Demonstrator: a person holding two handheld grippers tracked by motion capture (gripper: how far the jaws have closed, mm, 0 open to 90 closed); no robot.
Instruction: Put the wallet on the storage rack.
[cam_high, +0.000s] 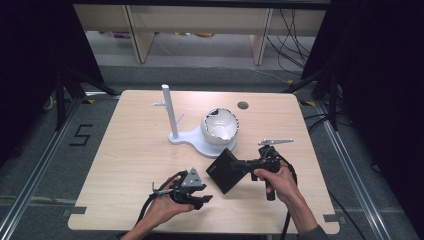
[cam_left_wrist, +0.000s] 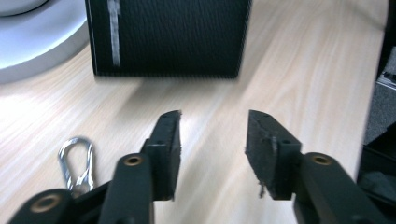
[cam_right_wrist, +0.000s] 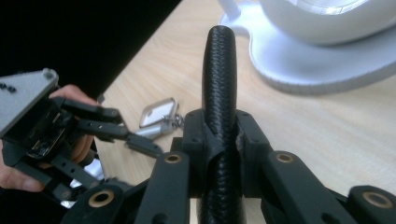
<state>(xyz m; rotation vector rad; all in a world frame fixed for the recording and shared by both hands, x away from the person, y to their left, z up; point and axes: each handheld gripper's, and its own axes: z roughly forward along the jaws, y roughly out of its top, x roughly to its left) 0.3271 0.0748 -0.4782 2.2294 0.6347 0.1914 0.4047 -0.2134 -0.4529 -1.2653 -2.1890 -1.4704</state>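
A flat black textured wallet (cam_high: 223, 171) is held on edge, tilted, just above the table near its front middle. My right gripper (cam_high: 243, 164) is shut on the wallet's right edge; in the right gripper view the rounded black edge (cam_right_wrist: 219, 70) rises between the jaws of this gripper (cam_right_wrist: 220, 135). My left gripper (cam_high: 204, 198) lies low at the front, to the left of the wallet, and is open with nothing between its fingers. In its own view the left gripper (cam_left_wrist: 212, 140) faces the wallet (cam_left_wrist: 168, 37) across bare wood. A silver carabiner clip (cam_left_wrist: 77, 161) lies beside its left jaw.
A white stand (cam_high: 197, 141) with an upright pole (cam_high: 169, 112) and a white bowl (cam_high: 220, 125) sits behind the wallet at the table's middle. A small keyring tag (cam_right_wrist: 159, 114) rests on the wood by the left hand. A round hole (cam_high: 243, 105) marks the far edge.
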